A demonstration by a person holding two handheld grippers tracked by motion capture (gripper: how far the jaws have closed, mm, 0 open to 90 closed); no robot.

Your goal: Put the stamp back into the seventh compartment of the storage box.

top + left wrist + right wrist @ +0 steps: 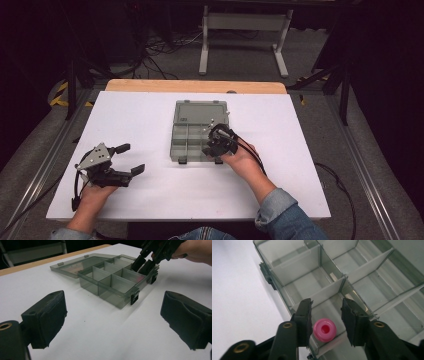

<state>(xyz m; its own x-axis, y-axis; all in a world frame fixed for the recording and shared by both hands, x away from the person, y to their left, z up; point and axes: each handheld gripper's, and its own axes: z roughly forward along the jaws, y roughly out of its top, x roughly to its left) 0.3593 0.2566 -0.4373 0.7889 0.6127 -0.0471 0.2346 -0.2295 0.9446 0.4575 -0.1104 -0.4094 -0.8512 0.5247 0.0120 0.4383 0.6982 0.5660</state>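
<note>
I hold my right gripper [325, 315] tipped down into the grey see-through box [192, 131] that sits open near the middle of the white surface [150, 190], its lid lying flat on the far side. In the right gripper view my two black jaws stand partly apart over the compartment at the near right corner of the box, and a small pink ring [324, 329] lies between them on the compartment floor. The left jaw's pad is just beside the ring, perhaps brushing it, while the right jaw's pad stands clear of it with a gap, so the jaws are not pressing on it. From the high view my right hand [245, 160] rests at the box's near right edge, with the gripper's cable trailing back over the wrist. The other compartments I can see look bare, divided by clear walls. My left gripper [127, 159] rests low over the surface well to the left of the box, pointing toward it, its jaws spread wide with nothing between them; in the left gripper view they frame the box and its two dark latches [134, 298] on the near wall.
</note>
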